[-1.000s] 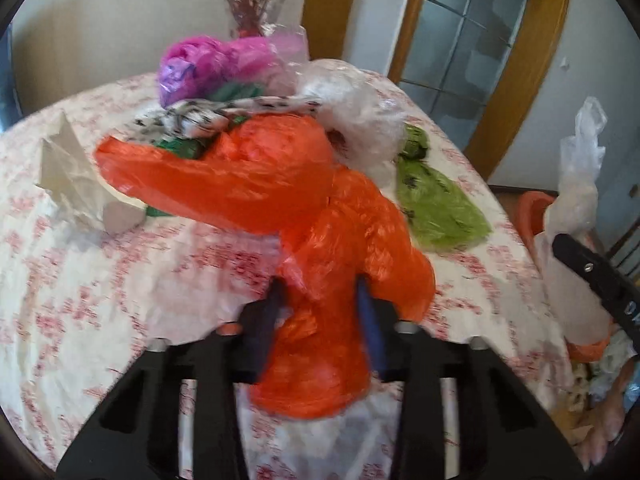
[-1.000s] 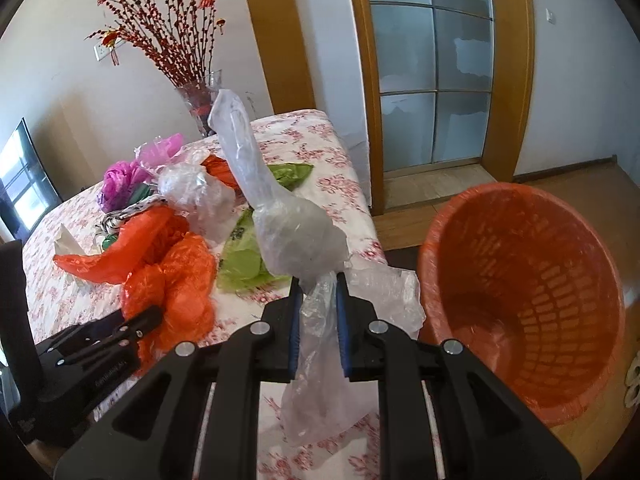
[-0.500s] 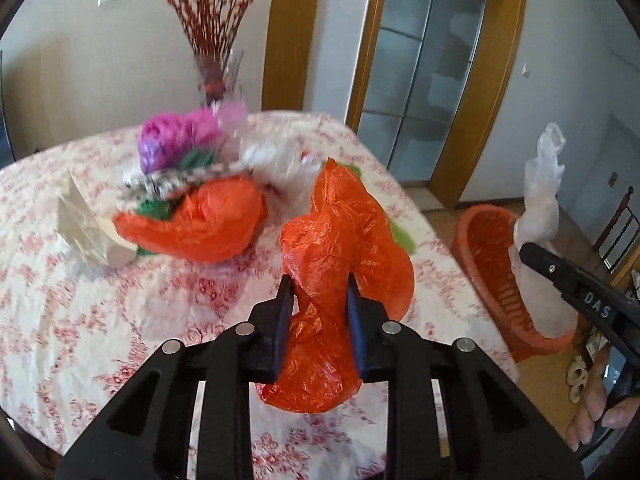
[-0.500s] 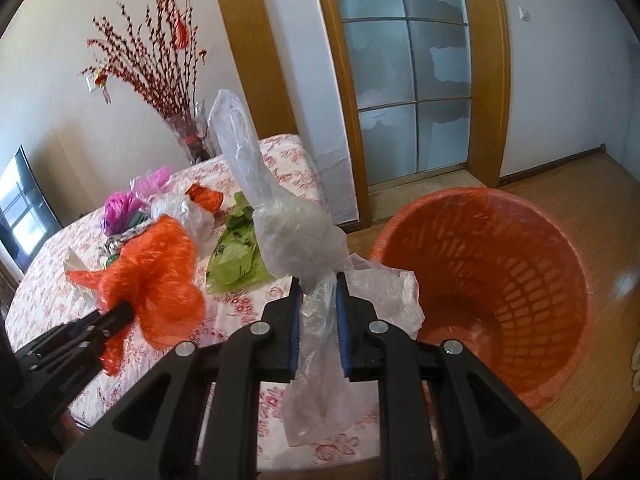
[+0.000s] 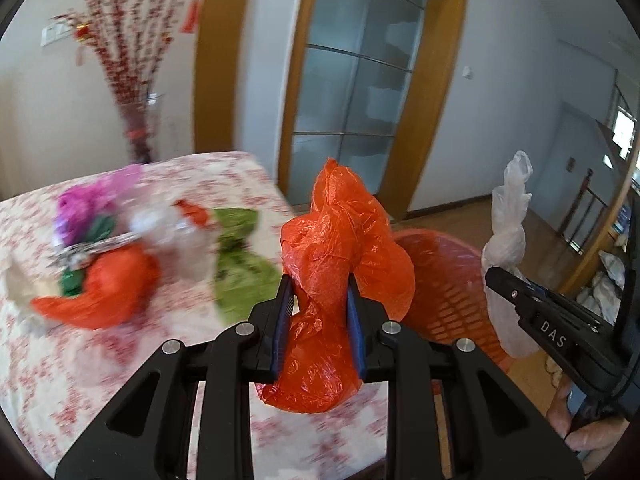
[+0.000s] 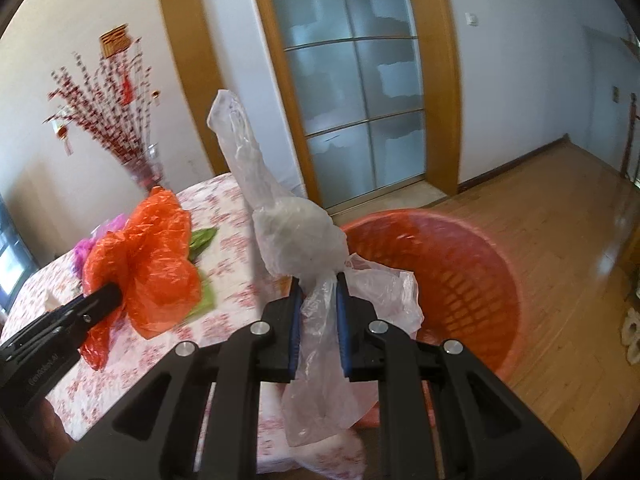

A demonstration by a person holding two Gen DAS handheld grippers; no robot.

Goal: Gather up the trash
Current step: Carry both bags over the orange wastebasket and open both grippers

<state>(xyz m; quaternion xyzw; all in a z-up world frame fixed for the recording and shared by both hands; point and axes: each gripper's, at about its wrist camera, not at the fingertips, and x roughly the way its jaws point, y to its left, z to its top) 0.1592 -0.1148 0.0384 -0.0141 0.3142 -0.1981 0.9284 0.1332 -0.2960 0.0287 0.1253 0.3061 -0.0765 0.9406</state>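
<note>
Crumpled plastic bags point(image 5: 120, 264) litter the floral-clothed surface point(image 5: 52, 360) at left, as the left claw point(image 5: 318, 312) clamps a crinkled orange plastic bag point(image 5: 340, 248) and the right claw point(image 6: 318, 308) clamps a clear plastic bag point(image 6: 296, 236) beside the orange mesh plastic basket point(image 6: 472, 280).

Crumpled bags point(image 5: 100, 300) litter the floral-clothed table point(image 5: 60, 364).

a home dining room — floral-clothed worktop point(image 5: 120, 360), vase of red blossom branches point(image 6: 148, 168), wood-framed frosted glass door point(image 6: 356, 92), polished wooden floor point(image 6: 560, 240) — lived-in, domestic.
</note>
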